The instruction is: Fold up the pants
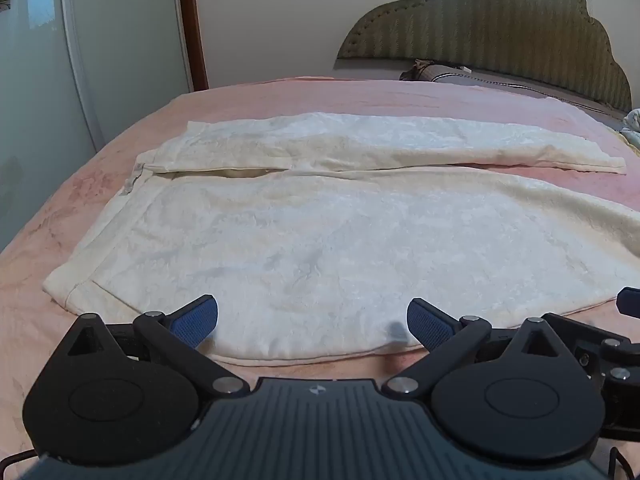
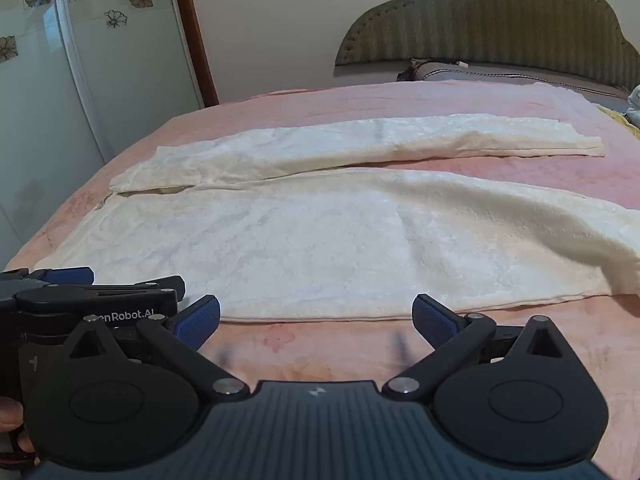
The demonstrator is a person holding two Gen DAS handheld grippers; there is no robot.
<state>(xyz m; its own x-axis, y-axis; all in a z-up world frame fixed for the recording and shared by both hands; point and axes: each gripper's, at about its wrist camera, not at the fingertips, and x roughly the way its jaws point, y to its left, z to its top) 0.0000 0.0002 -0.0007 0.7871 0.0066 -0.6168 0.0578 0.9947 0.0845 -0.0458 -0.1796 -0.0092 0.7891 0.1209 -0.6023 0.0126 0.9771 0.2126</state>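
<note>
Cream fleece pants (image 1: 304,240) lie spread flat on a pink bed, waistband to the left, both legs running right, the far leg (image 1: 400,140) parted from the near one. My left gripper (image 1: 312,320) hovers open over the near hem edge, blue pads wide apart, nothing between them. In the right wrist view the same pants (image 2: 320,240) stretch across the bed. My right gripper (image 2: 316,320) stands open just short of the near edge, over bare blanket. The left gripper (image 2: 72,280) shows at its left side.
The pink blanket (image 1: 48,280) covers the bed. A padded green headboard (image 1: 500,20) and a grey pillow (image 1: 460,74) stand at the far right. A glass door with flower stickers (image 2: 80,60) and a wooden door frame (image 2: 192,32) are on the left.
</note>
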